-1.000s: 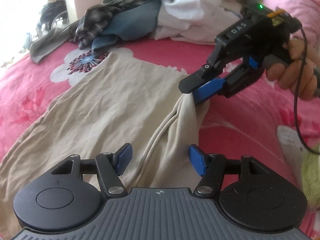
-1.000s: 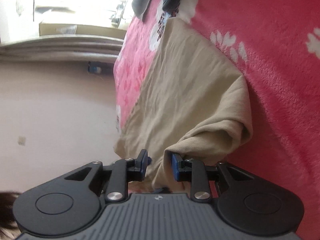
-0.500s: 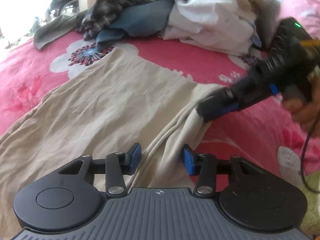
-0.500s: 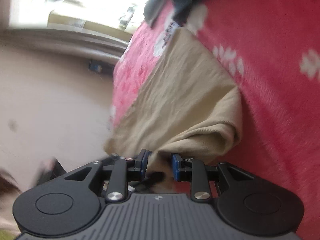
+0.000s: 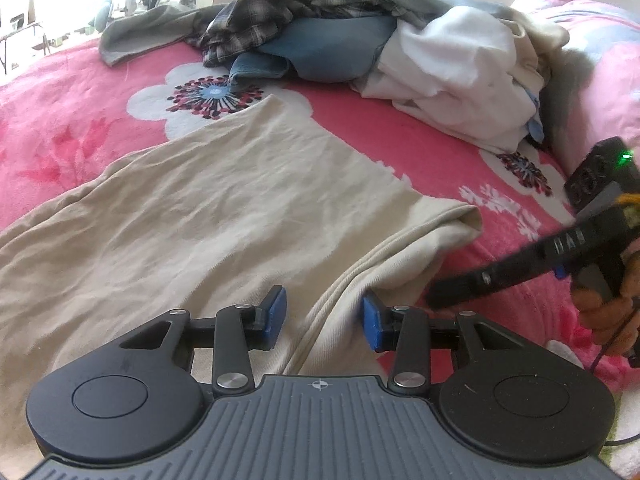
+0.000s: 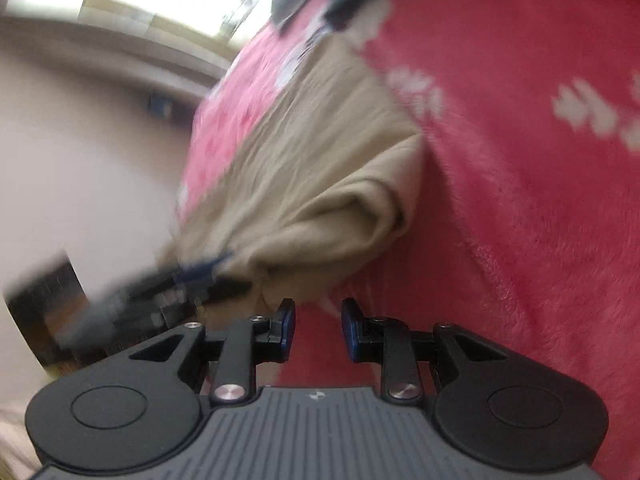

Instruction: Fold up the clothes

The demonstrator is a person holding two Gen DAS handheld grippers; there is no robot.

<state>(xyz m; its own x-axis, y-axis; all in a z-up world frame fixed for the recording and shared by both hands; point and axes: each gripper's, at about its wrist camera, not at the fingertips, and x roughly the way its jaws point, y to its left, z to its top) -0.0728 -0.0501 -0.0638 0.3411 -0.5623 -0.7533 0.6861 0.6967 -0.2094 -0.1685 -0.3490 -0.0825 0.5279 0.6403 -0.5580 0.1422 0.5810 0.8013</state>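
While the left wrist view is showing the far clothes pile (image 5: 360, 40), the right wrist view is missing it. The beige shirt (image 5: 220, 220) is lying on the pink blanket (image 5: 60, 120), stretching near-left to far. The left gripper (image 5: 324, 316), just closing, is straddling its hem, pads apart. The right gripper (image 6: 318, 328) is standing apart, empty.
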